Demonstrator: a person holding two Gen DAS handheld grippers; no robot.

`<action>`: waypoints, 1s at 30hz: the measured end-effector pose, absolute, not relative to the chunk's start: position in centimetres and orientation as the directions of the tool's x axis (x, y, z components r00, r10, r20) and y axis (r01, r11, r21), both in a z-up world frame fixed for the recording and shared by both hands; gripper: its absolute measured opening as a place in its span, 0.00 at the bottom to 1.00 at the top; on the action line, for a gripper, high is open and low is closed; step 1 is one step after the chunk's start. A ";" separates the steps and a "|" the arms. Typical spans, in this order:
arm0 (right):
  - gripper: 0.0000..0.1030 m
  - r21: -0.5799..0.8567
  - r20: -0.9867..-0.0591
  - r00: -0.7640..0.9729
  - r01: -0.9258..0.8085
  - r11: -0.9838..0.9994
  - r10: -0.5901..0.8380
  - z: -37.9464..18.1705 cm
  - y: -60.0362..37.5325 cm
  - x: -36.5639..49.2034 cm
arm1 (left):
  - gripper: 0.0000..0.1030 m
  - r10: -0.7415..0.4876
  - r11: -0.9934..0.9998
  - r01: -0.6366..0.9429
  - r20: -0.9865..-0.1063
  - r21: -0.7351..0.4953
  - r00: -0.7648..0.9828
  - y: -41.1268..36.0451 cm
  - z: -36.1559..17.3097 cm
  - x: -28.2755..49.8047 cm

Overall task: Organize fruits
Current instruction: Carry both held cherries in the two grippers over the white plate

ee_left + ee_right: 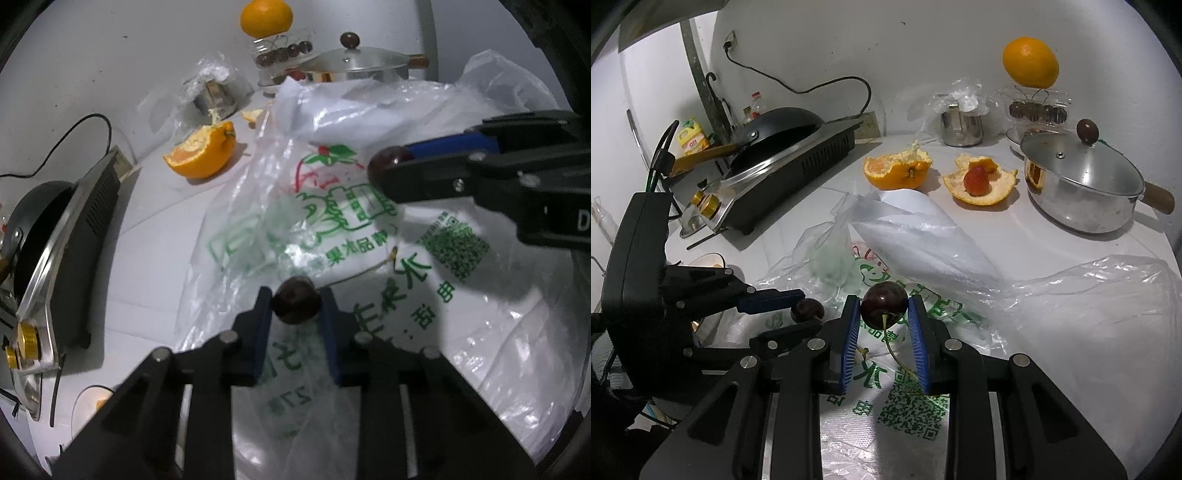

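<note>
My left gripper (295, 301) is shut on a dark cherry (295, 306) above the printed plastic bag (369, 229). My right gripper (884, 304) is shut on a second dark cherry (884, 304) whose stem hangs down between the blue pads. Each gripper shows in the other's view: the right gripper (389, 164) with its cherry (388, 158) at the right, the left gripper (807, 308) with its cherry (807, 310) at the left. A whole orange (1030, 61) sits on a clear box of cherries (1036, 109). A strawberry (977, 181) lies in an orange peel (982, 184).
A steel pot with lid (1078, 181) stands at the right. An induction cooker with a black wok (775, 147) is at the left. A second orange peel half (897, 170), a steel cup (962, 125) with plastic wrap and loose clear bags (1089, 295) lie on the white counter.
</note>
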State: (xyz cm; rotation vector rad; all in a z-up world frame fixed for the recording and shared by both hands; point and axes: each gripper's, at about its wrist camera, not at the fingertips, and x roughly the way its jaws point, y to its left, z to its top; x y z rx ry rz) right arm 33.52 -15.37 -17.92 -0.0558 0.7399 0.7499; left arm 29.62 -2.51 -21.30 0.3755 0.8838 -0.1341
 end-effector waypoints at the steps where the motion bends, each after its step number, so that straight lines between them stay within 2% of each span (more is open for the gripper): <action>1: 0.28 0.203 -0.629 0.496 -0.637 0.743 0.598 -17.9 -15.3 33.5 | 0.25 0.035 0.927 0.268 -0.774 0.261 0.633 -2.4 -21.2 29.5; 13: 0.28 0.163 -0.624 0.523 -0.639 0.751 0.580 -16.3 -14.7 31.5 | 0.25 -0.029 0.935 0.278 -0.731 0.222 0.681 -2.3 -18.3 26.7; 30: 0.28 0.104 -0.619 0.543 -0.660 0.744 0.568 -13.7 -12.0 27.7 | 0.25 -0.037 0.959 0.218 -0.682 0.181 0.730 1.5 -15.4 21.1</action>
